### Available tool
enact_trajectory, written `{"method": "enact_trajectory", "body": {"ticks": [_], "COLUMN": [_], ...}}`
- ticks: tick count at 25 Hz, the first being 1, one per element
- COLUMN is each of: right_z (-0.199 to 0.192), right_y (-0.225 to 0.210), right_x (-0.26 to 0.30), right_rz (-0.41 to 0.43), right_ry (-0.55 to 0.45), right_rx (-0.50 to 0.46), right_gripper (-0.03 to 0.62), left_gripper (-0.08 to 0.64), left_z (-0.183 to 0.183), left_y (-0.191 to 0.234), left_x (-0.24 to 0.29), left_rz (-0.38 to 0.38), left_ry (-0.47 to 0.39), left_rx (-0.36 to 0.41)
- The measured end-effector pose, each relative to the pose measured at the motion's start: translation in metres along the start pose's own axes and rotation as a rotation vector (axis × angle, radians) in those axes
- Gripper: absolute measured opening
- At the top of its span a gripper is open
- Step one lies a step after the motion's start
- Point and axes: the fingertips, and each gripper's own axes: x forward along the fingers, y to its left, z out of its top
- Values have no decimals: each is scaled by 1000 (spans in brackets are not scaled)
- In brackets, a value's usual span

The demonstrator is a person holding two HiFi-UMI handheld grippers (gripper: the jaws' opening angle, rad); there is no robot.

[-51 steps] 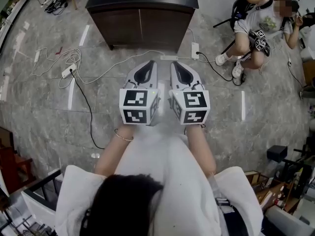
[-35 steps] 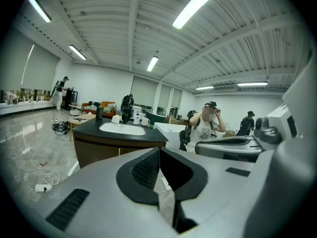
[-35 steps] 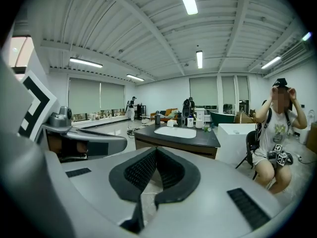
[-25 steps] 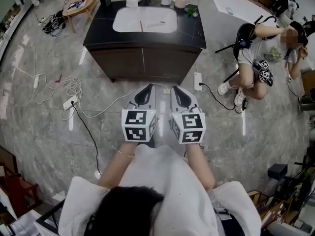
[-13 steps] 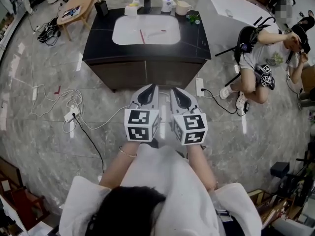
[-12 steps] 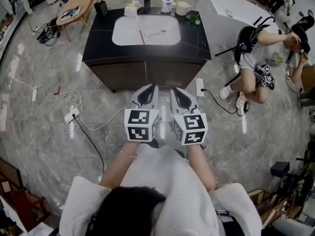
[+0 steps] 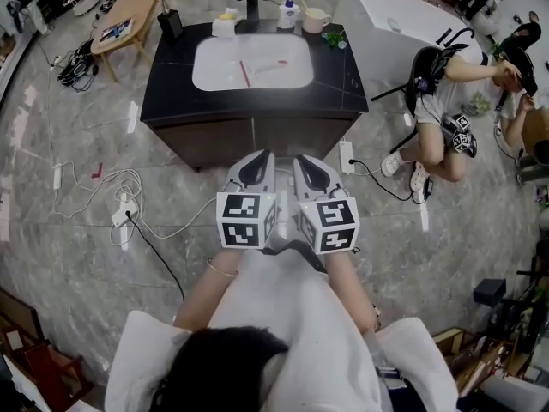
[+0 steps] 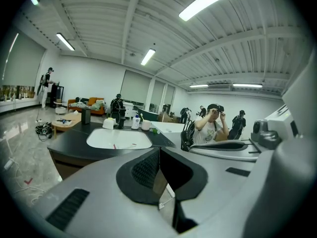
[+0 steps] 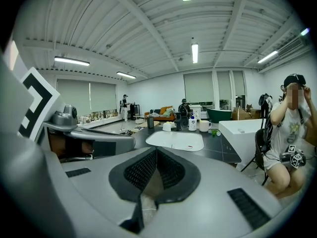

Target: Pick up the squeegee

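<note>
Two forearms [image 7: 199,283] outstretched, left gripper [image 7: 260,156] beside right gripper [image 7: 306,160], tilted slightly down, fingers [image 9: 142,170] pressed together, empty.

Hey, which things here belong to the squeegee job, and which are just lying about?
Job: left hand-held gripper, right hand-held gripper, both shut, empty; sink; thin red item in its basin, maybe the squeegee, too small to tell.
Lying about: pump bottle, mug, floor power strip, bathtub, wooden table.

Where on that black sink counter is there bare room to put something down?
Bare: the counter left of the white basin, and the strip right of it, in front of the small plant. Crowded: the back edge, with black box, faucet, bottle and cup.
</note>
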Motion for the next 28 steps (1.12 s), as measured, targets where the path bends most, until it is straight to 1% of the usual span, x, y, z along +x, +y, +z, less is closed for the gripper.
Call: {"method": "enact_trajectory", "body": {"ticks": [5,11,16,22,25,28], "right_z": [8,14,14,11,11,16], "right_y": [-6,-18,-17,-31,-40,-41], "right_x": [8,21,32,56,70,90], "right_rz": [-6,-15,9,36,47,71], "right_ry": [-9,-19,-18,-11,-7,-13], "right_rx": [2,6,12,31,30,43], "right_gripper": [26,28,27,28,28,26], "left_gripper": [27,26,26,26,26,26], "left_z": [5,9,9,16,17,21], "left_y": [1,4,18,30,38,55], "left_x": [9,17,23,41,52,62], "left_rz": [-15,-8,24,50,72,102], "left_ry": [5,3,20,7,2,8], "left_rx": [12,8,-2,-5,-27,-46]}}
